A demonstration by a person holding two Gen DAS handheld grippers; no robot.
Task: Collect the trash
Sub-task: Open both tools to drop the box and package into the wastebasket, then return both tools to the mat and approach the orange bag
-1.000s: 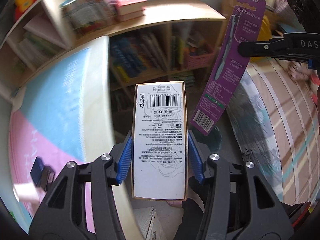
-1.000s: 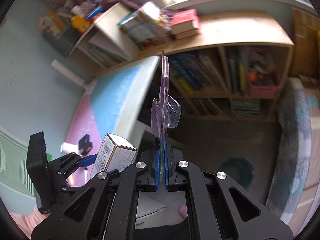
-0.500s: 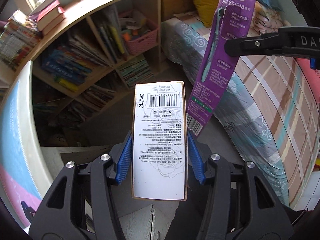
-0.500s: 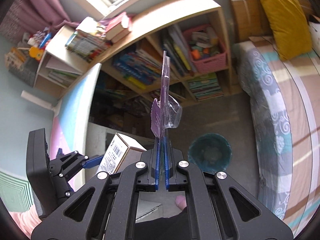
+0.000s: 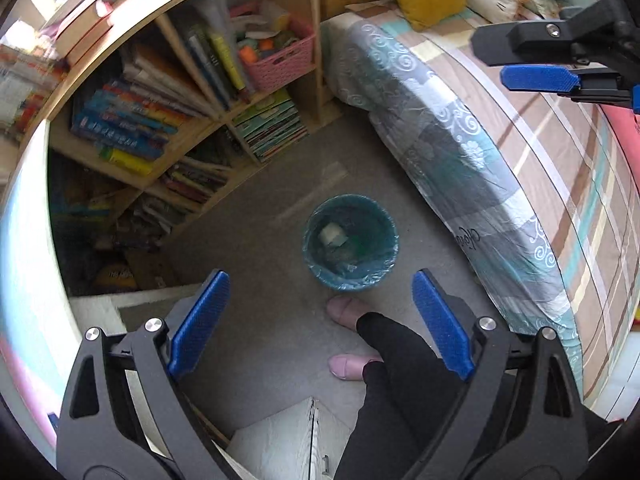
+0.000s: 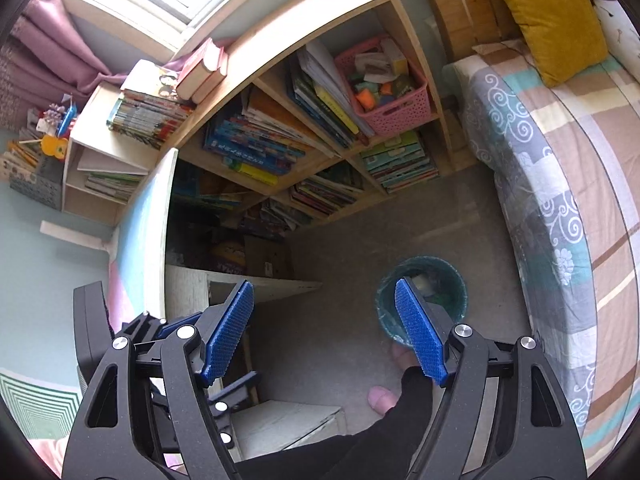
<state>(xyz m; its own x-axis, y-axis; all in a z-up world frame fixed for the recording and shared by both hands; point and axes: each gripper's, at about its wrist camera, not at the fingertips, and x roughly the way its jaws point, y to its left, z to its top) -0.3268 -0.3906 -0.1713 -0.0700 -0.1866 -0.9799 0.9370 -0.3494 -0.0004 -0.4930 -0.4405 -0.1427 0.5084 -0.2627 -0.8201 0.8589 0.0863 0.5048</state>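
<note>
Grey floor (image 5: 256, 280) w/ teal bin (image 5: 351, 242), bed (image 5: 500, 152) beside.

Cursive word on bed sheet (image 5: 466, 236), illegible; book spines' print too blurred.

wooden bookshelf (image 6: 304, 92), pink basket (image 6: 394, 92), patterned bed (image 5: 500, 152), yellow pillow (image 6: 548, 12)

Bare floor (image 5: 280, 280) surrounds the bin (image 5: 351, 242) (bed (image 5: 460, 152) right, bookshelf (image 5: 192, 92) behind).
</note>
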